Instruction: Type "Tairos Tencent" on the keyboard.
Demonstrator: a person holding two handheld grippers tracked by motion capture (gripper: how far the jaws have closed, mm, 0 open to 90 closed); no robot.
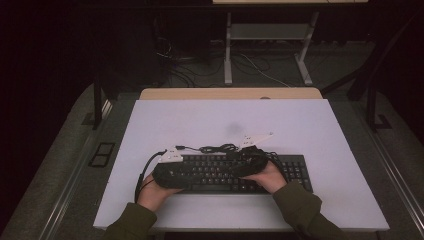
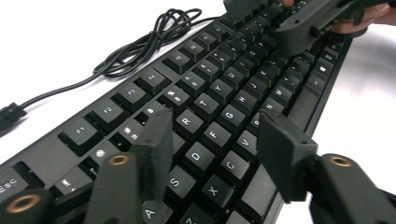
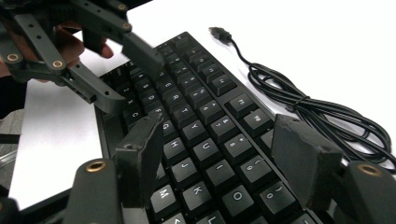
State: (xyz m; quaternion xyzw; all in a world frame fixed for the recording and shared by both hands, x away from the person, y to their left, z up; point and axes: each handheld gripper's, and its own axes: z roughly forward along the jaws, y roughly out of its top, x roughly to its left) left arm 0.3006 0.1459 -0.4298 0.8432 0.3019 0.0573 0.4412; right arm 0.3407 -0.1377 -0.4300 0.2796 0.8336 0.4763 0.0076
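Black keyboard (image 1: pixel 235 174) lies flat on the white table (image 1: pixel 200 120), long axis running left to right across the person's front, key rows facing up, bottom row toward the person.

Left gripper (image 2: pixel 215 140) hovers over the keyboard's left end. In the left gripper view its two jaws stand partway apart above the letter keys, D, F and C showing between them; pads press on nothing. Keyboard stretches away from this claw toward upper right.

Right gripper (image 3: pixel 217 158) sits over the keyboard's middle-right part. In the right gripper view its jaws stand apart, straddling the H, J, U, I keys, gripping nothing. Keyboard runs away from this claw toward upper left, where the left gripper hangs over the far end.

Keyboard cable (image 3: pixel 308 107) lies in a loose bundle on the table beyond the keyboard's back edge, right of the right claw's jaws; its USB plug (image 3: pixel 218 32) lies free on the table farther off.
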